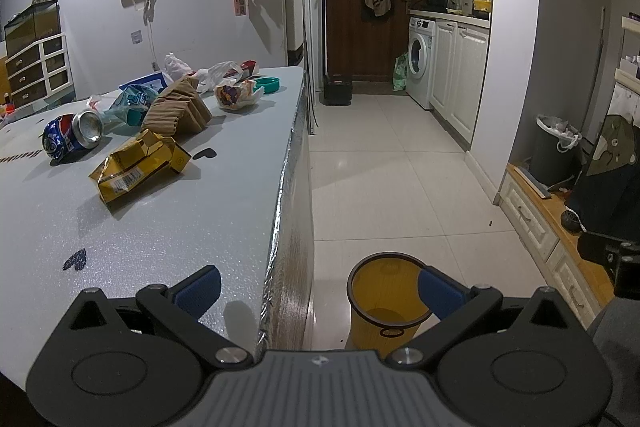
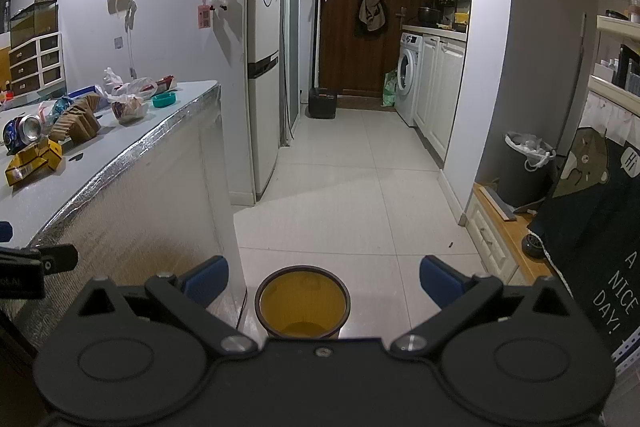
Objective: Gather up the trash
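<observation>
Grey speckled table (image 1: 180, 227) beside white tiled floor (image 1: 380, 167), foil-edged, trash-strewn.

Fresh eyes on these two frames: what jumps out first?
The litter strewn on the grey table: a crushed blue soda can, a flattened yellow carton and crumpled brown cardboard. Next, the empty yellow bin on the floor beside the table, with both grippers open, holding nothing.

Left hand-held gripper (image 1: 318, 293) and right hand-held gripper (image 2: 324, 281) both gape wide, empty.
</observation>
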### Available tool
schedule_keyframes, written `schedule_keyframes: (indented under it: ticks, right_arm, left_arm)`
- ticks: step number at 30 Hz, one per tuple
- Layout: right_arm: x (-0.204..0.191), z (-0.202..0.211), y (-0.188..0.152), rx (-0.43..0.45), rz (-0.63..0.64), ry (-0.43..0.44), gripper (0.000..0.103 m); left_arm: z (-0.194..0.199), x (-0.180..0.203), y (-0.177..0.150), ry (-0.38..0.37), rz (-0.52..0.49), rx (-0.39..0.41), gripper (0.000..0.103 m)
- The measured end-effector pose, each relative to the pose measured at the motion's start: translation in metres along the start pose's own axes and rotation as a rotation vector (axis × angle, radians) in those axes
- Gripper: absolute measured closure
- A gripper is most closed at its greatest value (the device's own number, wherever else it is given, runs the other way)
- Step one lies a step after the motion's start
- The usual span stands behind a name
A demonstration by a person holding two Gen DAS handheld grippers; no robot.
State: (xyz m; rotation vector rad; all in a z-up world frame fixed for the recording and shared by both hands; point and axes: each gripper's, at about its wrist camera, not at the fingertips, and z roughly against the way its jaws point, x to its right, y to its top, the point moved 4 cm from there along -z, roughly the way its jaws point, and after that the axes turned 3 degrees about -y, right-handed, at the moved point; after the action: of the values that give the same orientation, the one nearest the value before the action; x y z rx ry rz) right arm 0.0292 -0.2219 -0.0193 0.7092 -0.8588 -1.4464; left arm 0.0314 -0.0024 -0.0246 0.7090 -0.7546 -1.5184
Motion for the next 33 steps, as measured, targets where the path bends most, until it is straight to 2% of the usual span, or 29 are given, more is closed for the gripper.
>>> schedule_keyframes:
  ticks: [33]
  right_arm:
    - [0.004, -0.001, -0.002, -0.001, 0.003, -0.004, 0.0]
  left_arm:
    - [0.004, 0.01, 0.003, -0.007, -0.001, 0.002, 0.0]
